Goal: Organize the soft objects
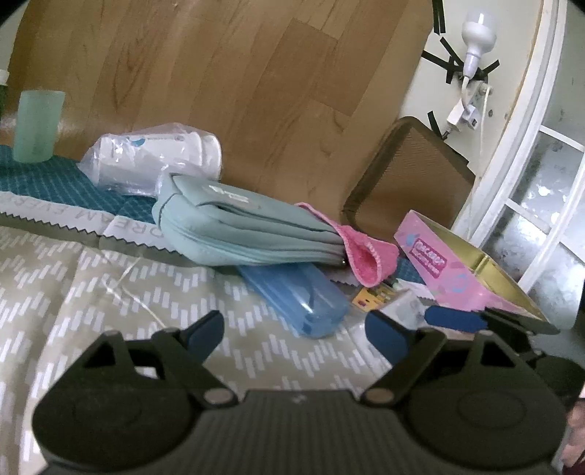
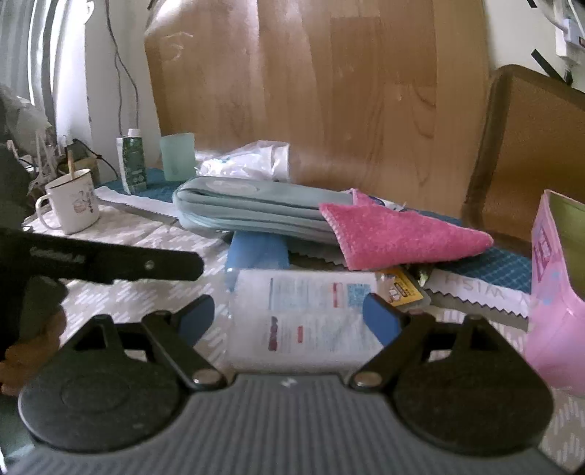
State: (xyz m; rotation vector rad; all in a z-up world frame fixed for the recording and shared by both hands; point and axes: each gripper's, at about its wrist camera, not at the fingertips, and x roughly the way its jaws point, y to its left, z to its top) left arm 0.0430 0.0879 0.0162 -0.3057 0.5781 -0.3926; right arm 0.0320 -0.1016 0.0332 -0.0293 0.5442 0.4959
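Right gripper and left gripper both spread wide, empty; pink cloth draped off teal pouch looks light, limp, so pinch its free hanging corner.

Wood-grain panel stands upright behind the table, spanning most of both views. Pale wall to its right carries black tape strips and a white bulb in a socket, unlit, with a white cable hanging below. White-framed window with frosted panes at far right of the left view; daylight enters through it. Brown board leans against the panel. Table is covered by a beige patterned cloth. In the right view, a dark cable runs down the wall.
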